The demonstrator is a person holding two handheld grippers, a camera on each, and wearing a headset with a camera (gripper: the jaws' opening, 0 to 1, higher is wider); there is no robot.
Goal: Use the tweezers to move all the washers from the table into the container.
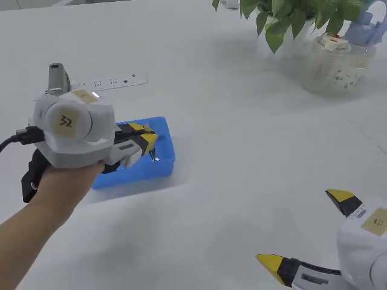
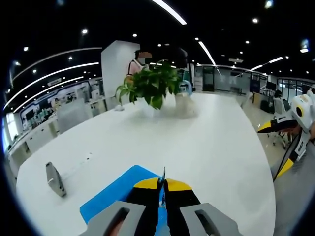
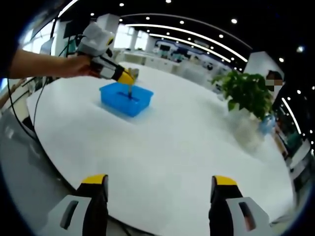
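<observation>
- Fingers (image 2: 147, 187) of left gripper (image 2: 163, 184) are pinched narrow on the tweezers (image 2: 163, 174). Thin metal tips poke out between the yellow pads, lower centre of left gripper view.
- Tweezers point down into the blue container (image 1: 163, 166), left-centre of head view. Right gripper view has the same at upper left, tips inside the rim. Cannot tell whether anything is held in the tips.
- Right gripper (image 3: 160, 179) has its fingers (image 3: 94, 181) spread wide with nothing between them. It hangs at lower right of head view, well apart from the container.
- Washers are too small to make out, both on the table (image 1: 242, 181) and inside the container; the left gripper covers part of the inside.
- Progress, my guess: this is a drop-off over the container, probably late in the task, since the white surface around it looks bare. Left to do: release whatever the tweezers carry and check the table for strays.
- Around: plant (image 1: 290, 15) at upper right, clear jar (image 1: 329, 63) just beside it, power strip (image 1: 112, 81) at upper left, and a metal stand (image 1: 55, 75) behind the left gripper.
</observation>
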